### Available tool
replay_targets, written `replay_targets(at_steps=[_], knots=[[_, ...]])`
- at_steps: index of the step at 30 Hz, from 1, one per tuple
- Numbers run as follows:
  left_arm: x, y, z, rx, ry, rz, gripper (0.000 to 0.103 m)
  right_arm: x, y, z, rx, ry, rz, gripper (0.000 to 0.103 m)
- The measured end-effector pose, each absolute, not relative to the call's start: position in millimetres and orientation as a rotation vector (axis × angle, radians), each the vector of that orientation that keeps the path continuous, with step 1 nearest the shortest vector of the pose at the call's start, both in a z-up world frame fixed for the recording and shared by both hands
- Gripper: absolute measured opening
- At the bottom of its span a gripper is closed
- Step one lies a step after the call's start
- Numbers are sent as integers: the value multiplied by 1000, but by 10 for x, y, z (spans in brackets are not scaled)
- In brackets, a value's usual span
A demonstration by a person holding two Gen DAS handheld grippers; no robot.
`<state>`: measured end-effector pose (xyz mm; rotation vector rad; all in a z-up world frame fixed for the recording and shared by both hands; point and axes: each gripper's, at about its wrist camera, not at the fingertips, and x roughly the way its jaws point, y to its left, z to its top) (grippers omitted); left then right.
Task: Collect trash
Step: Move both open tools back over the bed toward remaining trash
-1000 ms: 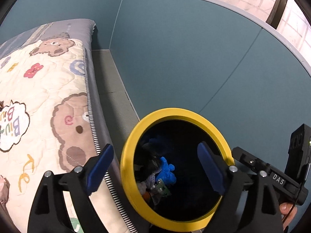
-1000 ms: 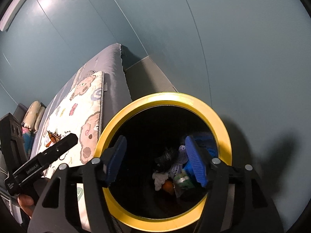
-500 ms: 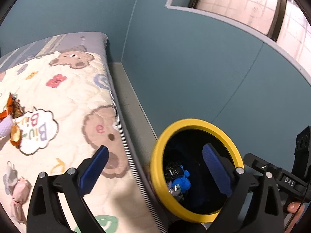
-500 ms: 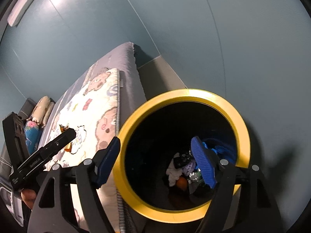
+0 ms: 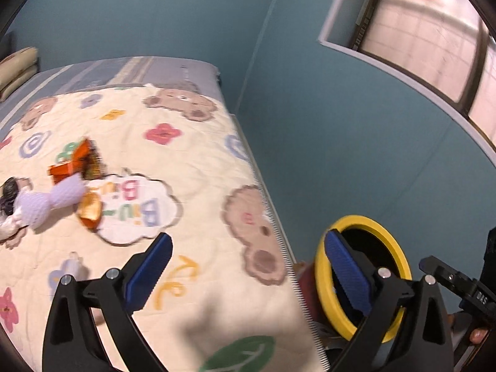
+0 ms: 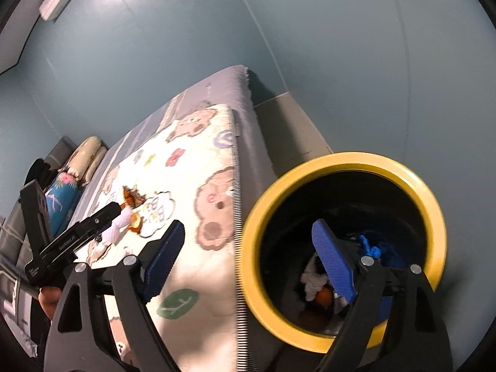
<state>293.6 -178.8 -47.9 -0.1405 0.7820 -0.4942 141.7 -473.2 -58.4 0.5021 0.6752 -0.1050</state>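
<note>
A black bin with a yellow rim (image 5: 395, 248) (image 6: 341, 161) stands on the floor beside the bed. Inside it lie a blue scrap (image 6: 369, 248), white paper (image 6: 313, 279) and an orange piece (image 6: 324, 297). On the bear-print quilt (image 5: 201, 161) (image 6: 192, 186) lie an orange wrapper (image 5: 74, 161), a lilac foam net (image 5: 52, 201), an orange peel-like piece (image 5: 90, 210) and a dark scrap (image 5: 9, 192). My left gripper (image 5: 248, 241) hangs open and empty over the quilt's near edge. My right gripper (image 6: 248, 229) straddles the bin's left rim, its jaws opening with nothing held.
Teal walls close in behind the bed and the bin. A window (image 5: 434, 31) sits high on the right. Pillows (image 6: 86, 155) and a blue cushion (image 6: 62, 198) lie at the bed's far end. A grey floor strip (image 6: 288, 124) runs between bed and wall.
Both views have swung left from the bin's mouth toward the bed. The bin now sits at the right, and the trash on the quilt has come into sight. The right jaws have widened.
</note>
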Motion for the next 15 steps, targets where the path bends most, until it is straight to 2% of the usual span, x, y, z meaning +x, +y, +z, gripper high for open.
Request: replay_targets(at_steps=[15], knots=[[3242, -519, -562, -210, 772, -276, 95, 1932, -3681, -517, 404, 736, 70, 83]])
